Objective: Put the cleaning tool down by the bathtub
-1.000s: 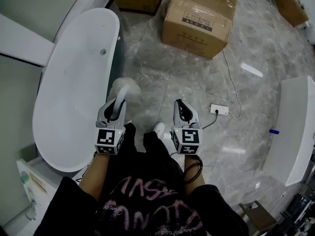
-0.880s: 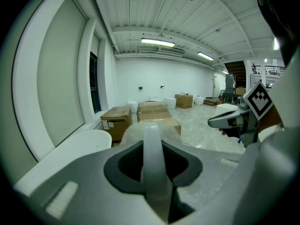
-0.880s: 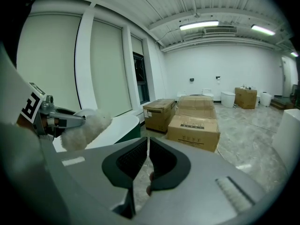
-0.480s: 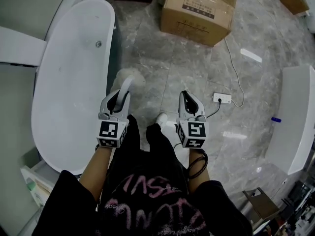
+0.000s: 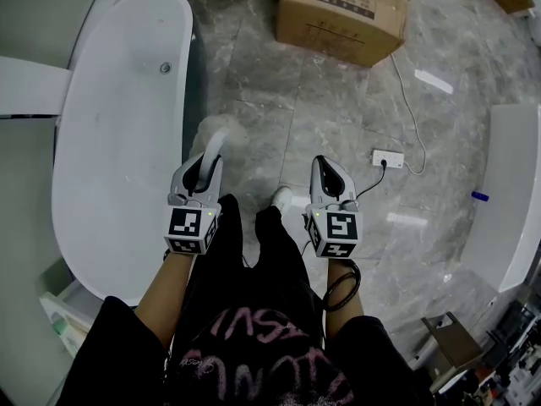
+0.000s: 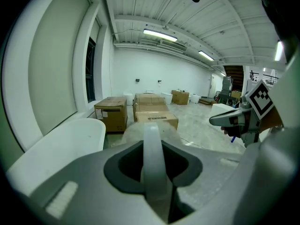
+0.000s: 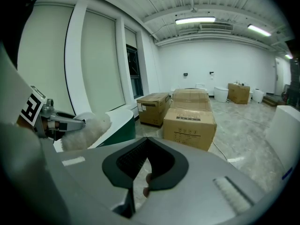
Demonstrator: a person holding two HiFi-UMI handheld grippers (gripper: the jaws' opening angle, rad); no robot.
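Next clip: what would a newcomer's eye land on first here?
The long white bathtub fills the left of the head view. Beside it the left gripper is clamped on the cleaning tool, its fluffy head above the marble floor. The right gripper is shut and empty.

Cleaning tool fluffy head blurred; handle end hidden inside left gripper. Cardboard box cut by top edge.

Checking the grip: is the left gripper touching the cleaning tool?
Touching: left gripper view shows the left gripper with jaws shut on the cleaning tool.
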